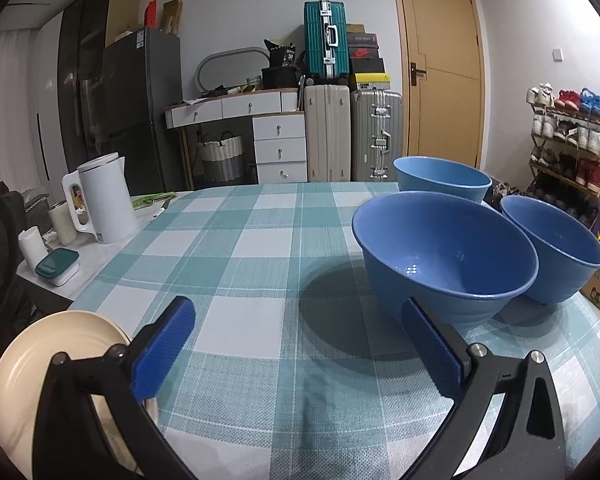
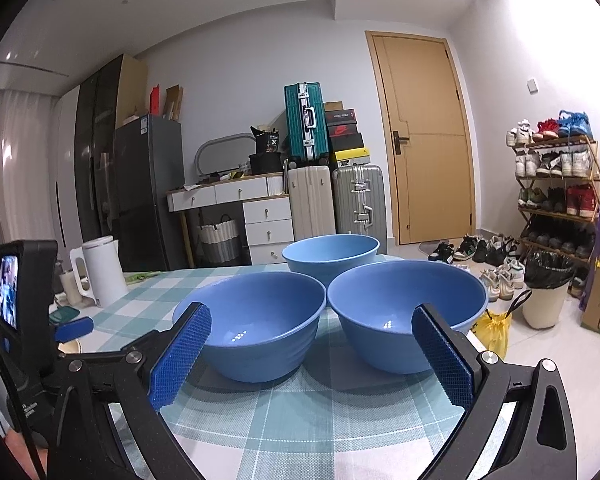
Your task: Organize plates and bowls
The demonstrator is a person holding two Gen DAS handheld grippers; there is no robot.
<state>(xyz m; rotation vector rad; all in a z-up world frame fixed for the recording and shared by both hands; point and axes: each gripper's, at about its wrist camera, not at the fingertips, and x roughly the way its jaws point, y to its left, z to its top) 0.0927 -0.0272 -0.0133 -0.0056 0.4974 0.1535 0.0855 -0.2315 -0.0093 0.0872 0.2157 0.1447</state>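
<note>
1. Nearest to me, the left gripper (image 1: 296,346) hangs low over the checked tablecloth (image 1: 236,264), its blue-padded fingers (image 1: 162,354) spread wide with nothing between them.
2. A cream plate (image 1: 32,380) lies at the near left edge of the table, partly under the left gripper's left finger; I cannot tell whether the finger touches it.
3. The right gripper (image 2: 312,354) is likewise wide open and holds nothing. Its pads (image 2: 180,356) frame the two nearer bowls without gripping either.
4. Straight ahead of the right gripper sit two dark blue bowls side by side, upright and empty: the left blue bowl (image 2: 252,324) and the right blue bowl (image 2: 396,312), rims very close or just touching.
5. From the left gripper's view the left blue bowl (image 1: 444,256) stands just past its right finger, with the right blue bowl (image 1: 556,248) beside it near the table's right edge.
6. Behind and between those two stands a lighter blue bowl (image 2: 332,254), toward the far edge of the table.
7. At the far left of the table stand a white kettle (image 1: 104,198) and a small green-lidded container (image 1: 58,266).
8. Beyond the table, stacked suitcases (image 2: 332,184) stand against the wall beside a wooden door (image 2: 424,140), with a shoe rack (image 2: 560,184) to the right.
</note>
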